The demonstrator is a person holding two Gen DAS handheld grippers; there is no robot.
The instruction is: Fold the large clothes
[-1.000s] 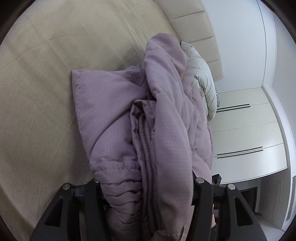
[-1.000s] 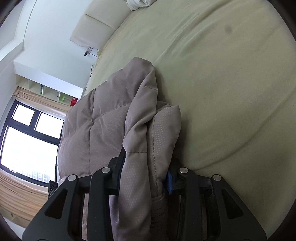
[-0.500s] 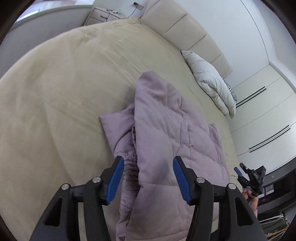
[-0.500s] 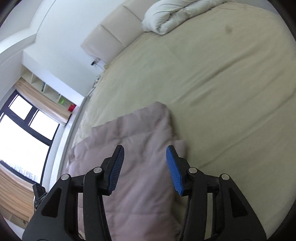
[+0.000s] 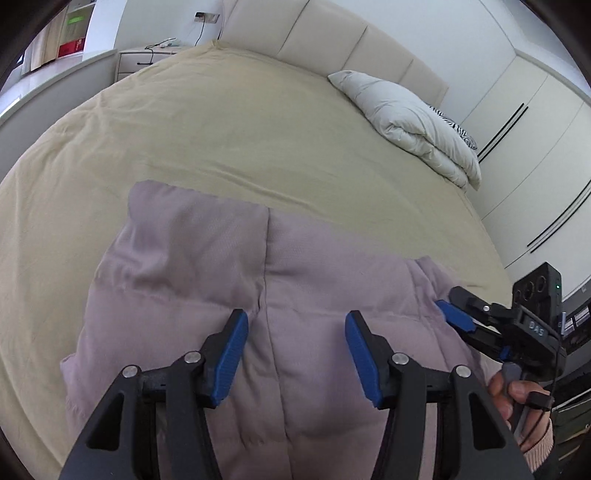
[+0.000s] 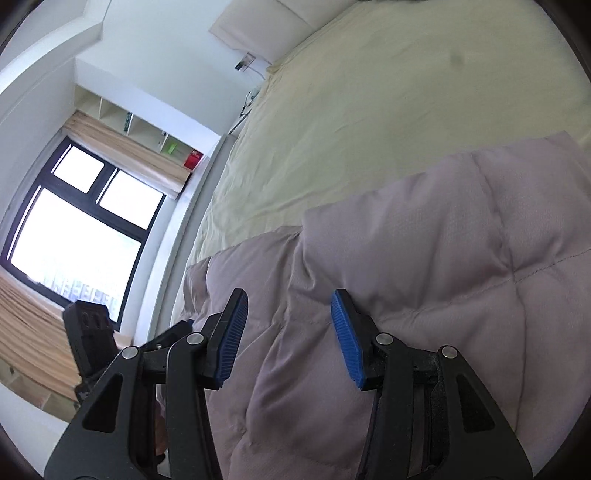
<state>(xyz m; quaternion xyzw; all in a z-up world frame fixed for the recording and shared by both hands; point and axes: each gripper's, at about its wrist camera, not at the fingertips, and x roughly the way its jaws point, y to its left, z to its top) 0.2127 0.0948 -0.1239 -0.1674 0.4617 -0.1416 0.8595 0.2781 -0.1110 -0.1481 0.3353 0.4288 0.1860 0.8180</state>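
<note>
Beige bed (image 5: 221,122); white duvet (image 5: 410,122); window (image 6: 74,236)

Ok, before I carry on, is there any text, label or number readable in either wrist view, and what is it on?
"DAS" or "0AS", hard to be sure: pale characters on the black body of the right gripper, seen from the left wrist view.
Red box on the shelf: print too blurred to read.
Green label above it: too small to read.
Jacket: no print or tag showing.
</note>
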